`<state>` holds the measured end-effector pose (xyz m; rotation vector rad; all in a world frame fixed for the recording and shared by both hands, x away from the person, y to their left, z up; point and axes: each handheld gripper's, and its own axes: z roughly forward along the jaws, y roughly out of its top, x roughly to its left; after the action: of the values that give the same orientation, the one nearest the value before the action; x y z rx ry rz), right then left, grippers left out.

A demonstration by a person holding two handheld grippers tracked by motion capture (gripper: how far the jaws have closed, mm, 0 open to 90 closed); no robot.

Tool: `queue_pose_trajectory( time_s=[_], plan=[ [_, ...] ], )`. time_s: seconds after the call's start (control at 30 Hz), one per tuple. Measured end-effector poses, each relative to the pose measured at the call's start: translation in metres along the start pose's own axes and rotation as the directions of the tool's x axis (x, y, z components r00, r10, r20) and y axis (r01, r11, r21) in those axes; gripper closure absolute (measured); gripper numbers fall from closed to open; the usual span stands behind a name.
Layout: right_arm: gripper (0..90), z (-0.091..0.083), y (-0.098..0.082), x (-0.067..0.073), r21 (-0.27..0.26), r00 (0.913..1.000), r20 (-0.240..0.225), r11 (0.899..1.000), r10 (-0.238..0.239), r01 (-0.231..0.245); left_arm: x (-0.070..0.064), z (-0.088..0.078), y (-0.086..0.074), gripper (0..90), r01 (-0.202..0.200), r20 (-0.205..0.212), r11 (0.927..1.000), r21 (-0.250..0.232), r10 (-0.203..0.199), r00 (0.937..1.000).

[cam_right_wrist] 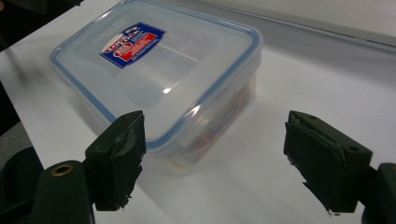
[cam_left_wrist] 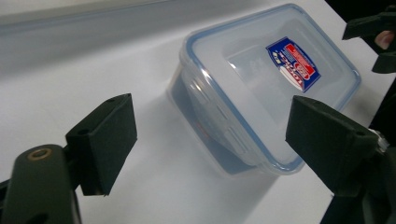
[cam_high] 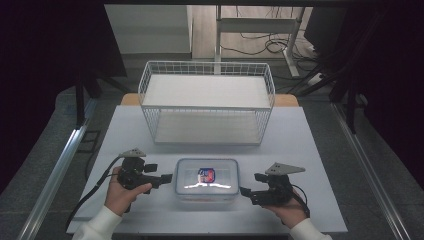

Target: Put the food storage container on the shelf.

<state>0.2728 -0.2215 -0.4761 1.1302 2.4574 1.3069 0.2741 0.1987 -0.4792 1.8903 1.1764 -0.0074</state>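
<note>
A clear plastic food box (cam_high: 207,181) with a blue-rimmed lid and a red and blue label lies on the white table near its front edge. My left gripper (cam_high: 167,177) sits just left of the box (cam_left_wrist: 261,93), jaws wide apart, nothing between the pads. My right gripper (cam_high: 245,192) sits just right of the box (cam_right_wrist: 159,74), jaws also spread wide and empty. In each gripper view the near end of the box lies ahead of the pads, apart from them. A hand holds each gripper.
A white wire basket (cam_high: 206,102) with two levels stands at the back of the table (cam_high: 300,150). Bare white tabletop lies between it and the box. Dark floor, cables and a desk frame lie beyond.
</note>
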Motion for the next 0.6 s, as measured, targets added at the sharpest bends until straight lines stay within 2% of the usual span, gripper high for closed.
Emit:
queue_pose_trajectory(
  time_s=[0.13,0.2,0.33,0.43,0.53,0.6],
  plan=[
    [21.1,0.001,-0.001,-0.001,0.006,1.0,-0.003,1.0,0.006,-0.006,0.0,0.006,-0.001,15.7,0.035,0.052,0.9993,0.01,-0.036,0.998],
    [20.9,0.001,-0.002,-0.003,0.002,1.0,-0.002,1.0,0.009,-0.009,-0.002,0.011,-0.002,14.8,0.059,0.085,0.9981,0.018,-0.061,0.9945],
    [20.9,-0.001,-0.002,-0.002,-0.009,1.0,-0.004,1.0,0.0,0.0,-0.006,0.019,-0.006,14.2,0.112,0.141,0.9927,0.046,-0.117,0.9831],
    [20.9,-0.003,-0.003,-0.002,-0.014,1.0,0.005,1.0,-0.006,0.006,-0.007,0.024,-0.008,14.5,0.155,0.19,0.9856,0.068,-0.165,0.9677],
    [20.9,-0.004,-0.003,-0.003,-0.011,0.9998,0.018,1.0,-0.006,0.006,-0.005,0.03,-0.01,15.1,0.193,0.22,0.978,0.078,-0.206,0.9534],
    [20.9,-0.003,-0.003,-0.003,-0.015,0.9998,0.022,1.0,-0.004,0.004,-0.002,0.034,-0.012,16.0,0.223,0.235,0.9701,0.094,-0.24,0.9419]
  ],
)
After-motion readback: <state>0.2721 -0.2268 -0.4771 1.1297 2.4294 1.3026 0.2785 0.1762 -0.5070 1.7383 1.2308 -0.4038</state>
